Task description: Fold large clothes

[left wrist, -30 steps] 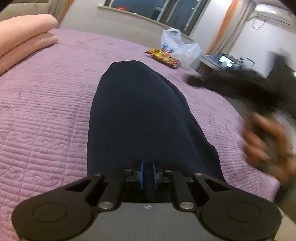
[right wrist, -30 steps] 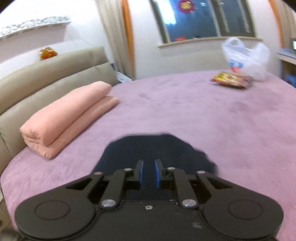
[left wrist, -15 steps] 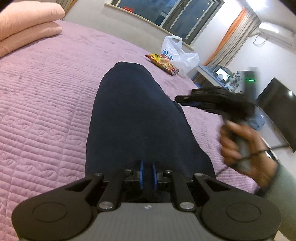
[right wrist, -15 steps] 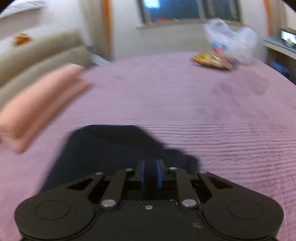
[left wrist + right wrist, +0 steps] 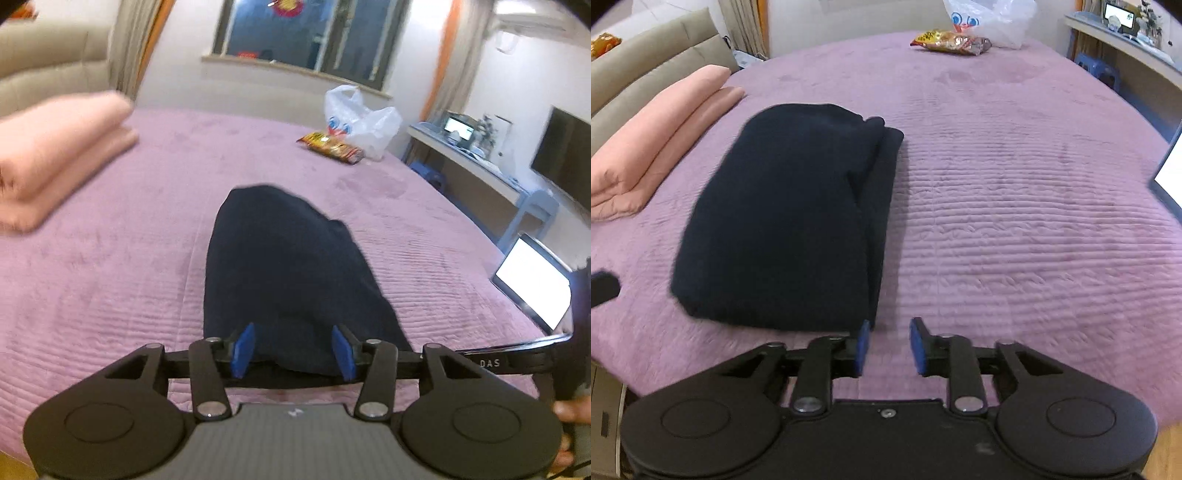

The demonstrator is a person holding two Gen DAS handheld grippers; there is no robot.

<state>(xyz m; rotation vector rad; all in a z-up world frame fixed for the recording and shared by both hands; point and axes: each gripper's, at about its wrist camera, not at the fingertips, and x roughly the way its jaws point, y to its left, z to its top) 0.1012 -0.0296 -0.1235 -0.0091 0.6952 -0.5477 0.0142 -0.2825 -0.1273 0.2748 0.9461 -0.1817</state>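
A dark navy garment (image 5: 790, 229) lies folded into a thick oblong on the purple quilted bed (image 5: 1015, 206). In the left wrist view it (image 5: 288, 266) stretches away from my left gripper (image 5: 293, 349), which is open with the garment's near edge between its blue pads (image 5: 242, 349). My right gripper (image 5: 886, 345) is open and empty, just off the garment's near right corner, above the bedspread. Part of the right gripper and the hand show at the right edge of the left wrist view (image 5: 576, 354).
A folded pink blanket (image 5: 661, 136) lies at the left by the beige headboard (image 5: 646, 66). A snack packet (image 5: 951, 42) and a white plastic bag (image 5: 990, 18) sit at the far side. An open laptop (image 5: 532, 284) lies at the bed's right edge.
Both grippers have opened and let go of the garment, which now lies folded flat on the bed. The right gripper has pulled back to the near right corner.
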